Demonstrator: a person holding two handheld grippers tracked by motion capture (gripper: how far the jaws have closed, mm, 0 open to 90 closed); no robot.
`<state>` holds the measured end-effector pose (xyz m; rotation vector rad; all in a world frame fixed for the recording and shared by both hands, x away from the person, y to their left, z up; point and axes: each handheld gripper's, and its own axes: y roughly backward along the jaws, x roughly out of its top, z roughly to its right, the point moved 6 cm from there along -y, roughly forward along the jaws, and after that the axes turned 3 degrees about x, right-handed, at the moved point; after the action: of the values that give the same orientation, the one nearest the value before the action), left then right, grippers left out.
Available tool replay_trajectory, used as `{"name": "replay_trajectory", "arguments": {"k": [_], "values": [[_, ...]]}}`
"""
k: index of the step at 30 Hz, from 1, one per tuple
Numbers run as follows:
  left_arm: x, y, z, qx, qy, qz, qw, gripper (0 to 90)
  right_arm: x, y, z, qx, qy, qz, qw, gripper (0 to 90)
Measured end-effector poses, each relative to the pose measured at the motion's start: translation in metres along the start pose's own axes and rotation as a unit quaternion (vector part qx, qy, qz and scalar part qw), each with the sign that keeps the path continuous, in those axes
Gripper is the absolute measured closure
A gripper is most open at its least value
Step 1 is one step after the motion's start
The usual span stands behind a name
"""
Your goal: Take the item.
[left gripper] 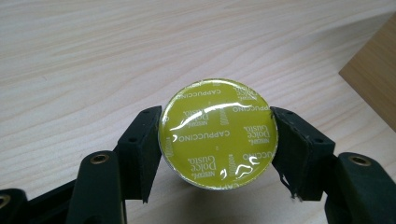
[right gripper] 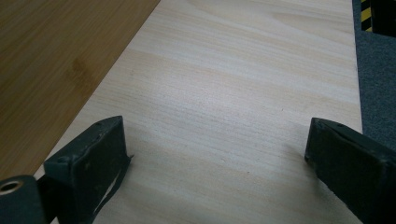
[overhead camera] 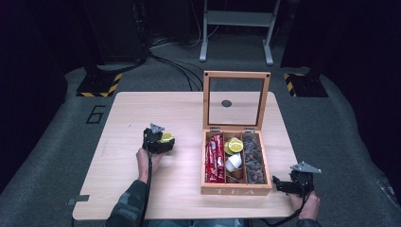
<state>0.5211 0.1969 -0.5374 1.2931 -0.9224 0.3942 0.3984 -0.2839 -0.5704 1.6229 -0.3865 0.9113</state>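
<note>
One yellow-green foil-topped round coffee capsule (left gripper: 218, 133) sat clenched in the left gripper (left gripper: 218, 135) at the centre of the left gripper view.

Both black pads (left gripper: 140, 149) pressed on the capsule's rim from either side, above the pale wooden table (left gripper: 93, 56). In the high view, this gripper (overhead camera: 163, 141) held the capsule (overhead camera: 166, 137) left of centre, well apart from the open wooden tea box (overhead camera: 235, 190) with its raised glass lid. The right gripper (right gripper: 217, 158) was released, its jaws wide over bare table; in the high view it (overhead camera: 283, 184) lay at the lower right, just beside the box's corner.
</note>
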Motion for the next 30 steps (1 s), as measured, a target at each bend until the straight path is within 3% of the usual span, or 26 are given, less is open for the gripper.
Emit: {"name": "replay_trajectory", "arguments": {"k": [3,4,12,23,30], "values": [[-0.0025,-0.0035,-0.0010,0.000,-0.002,-0.010,1.0000,37.6,0.0000,0.0000,0.0000,0.000,0.000,0.000,1.0000,5.0],[-0.0030,-0.0050,-0.0004,0.002,0.008,-0.007,0.9999,37.6,0.0000,0.0000,0.0000,0.000,0.000,0.000,1.0000,5.0],[-0.0062,-0.0092,-0.0024,0.013,-0.008,-0.013,0.9998,37.6,-0.0002,0.0002,-0.0005,-0.001,-0.004,0.000,1.0000,5.0],[-0.0079,-0.0096,-0.0038,0.006,-0.004,-0.009,0.9999,36.9,-0.0003,0.0003,-0.0007,-0.001,-0.003,0.000,1.0000,5.1],[-0.0079,-0.0020,-0.0023,-0.004,0.006,-0.005,1.0000,25.0,-0.0001,0.0003,-0.0006,-0.001,-0.002,0.000,1.0000,5.1]]}}
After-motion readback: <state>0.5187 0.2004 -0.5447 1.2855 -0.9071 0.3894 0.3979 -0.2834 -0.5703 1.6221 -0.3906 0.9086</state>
